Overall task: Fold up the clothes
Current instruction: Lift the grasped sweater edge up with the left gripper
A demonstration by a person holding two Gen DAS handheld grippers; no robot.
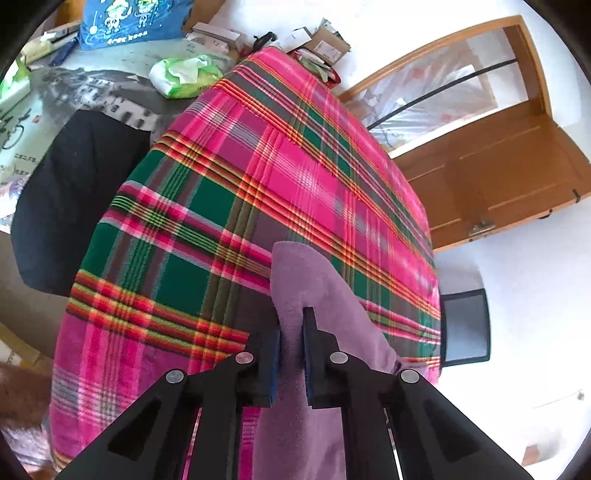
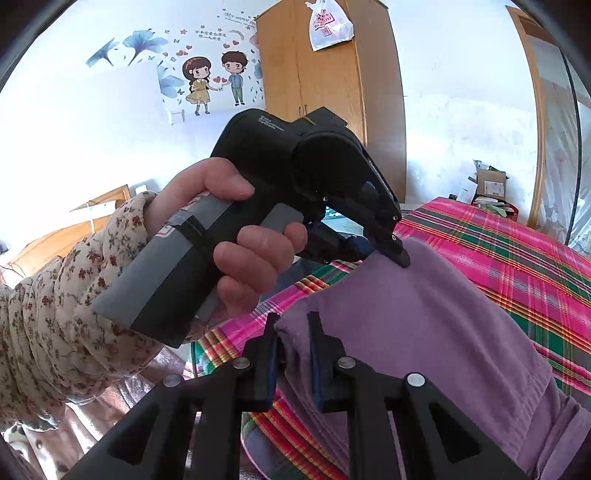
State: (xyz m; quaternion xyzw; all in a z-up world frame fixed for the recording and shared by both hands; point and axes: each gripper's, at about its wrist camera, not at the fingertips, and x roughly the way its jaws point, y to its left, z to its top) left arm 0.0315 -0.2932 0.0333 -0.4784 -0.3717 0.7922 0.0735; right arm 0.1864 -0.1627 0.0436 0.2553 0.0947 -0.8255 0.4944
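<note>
A purple garment (image 1: 314, 288) lies on a pink and green plaid blanket (image 1: 221, 184). In the left wrist view my left gripper (image 1: 291, 332) is shut on a raised fold of it, with the cloth pinched between the blue pads. In the right wrist view my right gripper (image 2: 293, 328) is shut on another edge of the purple garment (image 2: 424, 314), holding it up off the plaid blanket (image 2: 517, 251). The left gripper (image 2: 397, 254) shows there too, held by a hand (image 2: 258, 251) in a floral sleeve, with its tips on the garment's far edge.
A black cloth (image 1: 74, 192) lies left of the blanket. Behind it are a tissue pack (image 1: 183, 75), a blue bag (image 1: 129, 22) and cardboard boxes (image 1: 325, 44). A wooden door (image 1: 498, 177) and a black chair (image 1: 465, 325) stand at the right, and a wardrobe (image 2: 325, 74) at the back.
</note>
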